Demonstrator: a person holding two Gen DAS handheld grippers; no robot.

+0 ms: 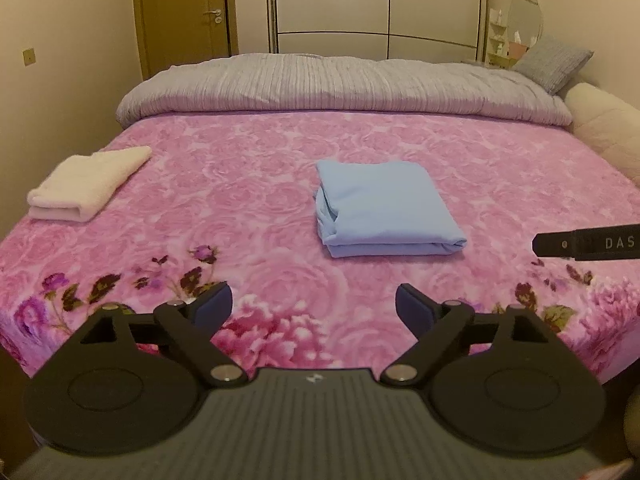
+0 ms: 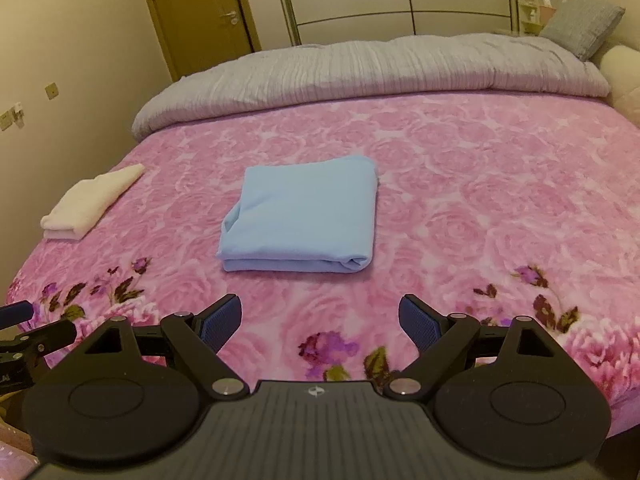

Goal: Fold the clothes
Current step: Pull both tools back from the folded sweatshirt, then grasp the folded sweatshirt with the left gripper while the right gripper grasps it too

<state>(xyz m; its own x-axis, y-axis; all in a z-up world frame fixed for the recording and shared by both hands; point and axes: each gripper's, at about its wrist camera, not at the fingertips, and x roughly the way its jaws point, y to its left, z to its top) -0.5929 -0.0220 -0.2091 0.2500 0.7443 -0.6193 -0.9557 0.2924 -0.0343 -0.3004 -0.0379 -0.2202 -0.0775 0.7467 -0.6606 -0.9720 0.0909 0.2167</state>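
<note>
A light blue garment (image 1: 386,208) (image 2: 302,216) lies folded into a neat rectangle in the middle of the pink floral bedspread (image 1: 240,184) (image 2: 480,184). A folded white towel (image 1: 90,184) (image 2: 90,202) rests near the bed's left edge. My left gripper (image 1: 314,308) hovers open over the bed's near edge, short of the blue garment, with nothing between its fingers. My right gripper (image 2: 320,320) is open too, empty, just in front of the garment. One black finger of the right gripper (image 1: 588,244) shows at the right edge of the left wrist view.
A grey duvet (image 1: 340,84) is rolled back across the far half of the bed, with a grey pillow (image 1: 554,62) at the far right. Behind stand a wooden door (image 1: 184,12) and white wardrobe (image 1: 380,4). A wall lies left of the bed.
</note>
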